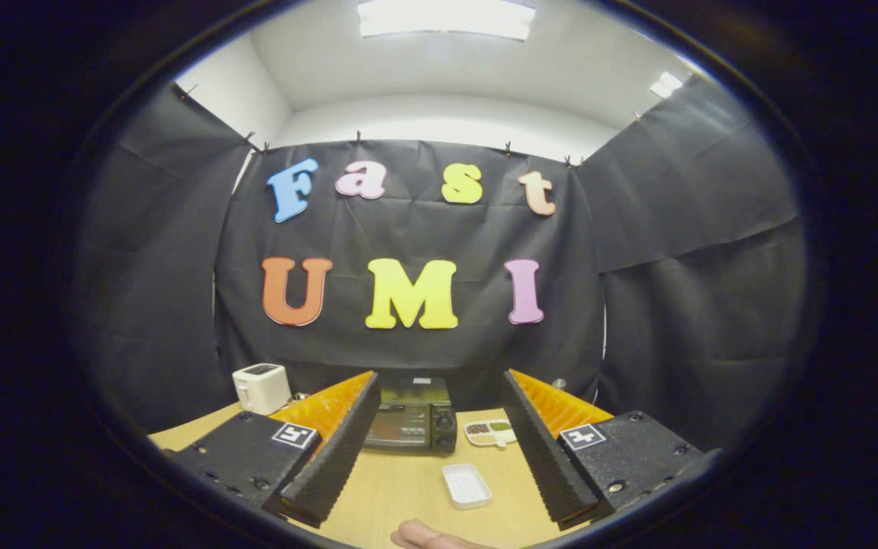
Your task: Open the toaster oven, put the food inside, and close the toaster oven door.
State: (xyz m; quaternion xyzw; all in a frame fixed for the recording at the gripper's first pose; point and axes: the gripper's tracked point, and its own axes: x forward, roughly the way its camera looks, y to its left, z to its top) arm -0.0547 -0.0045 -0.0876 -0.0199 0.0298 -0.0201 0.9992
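Smooth wooden table, boxy toaster oven beyond ribbed, wide-apart, empty fingers.

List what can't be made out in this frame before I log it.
- Toaster oven, gripper view: its left edge sits behind a finger; too small to tell whether the door is fully shut.
- Compartment dish: contents too small to identify.
- White tray: too small to tell whether anything lies in it.
- Hand: cut off at the bottom.
- Gripper: open, holding nothing.
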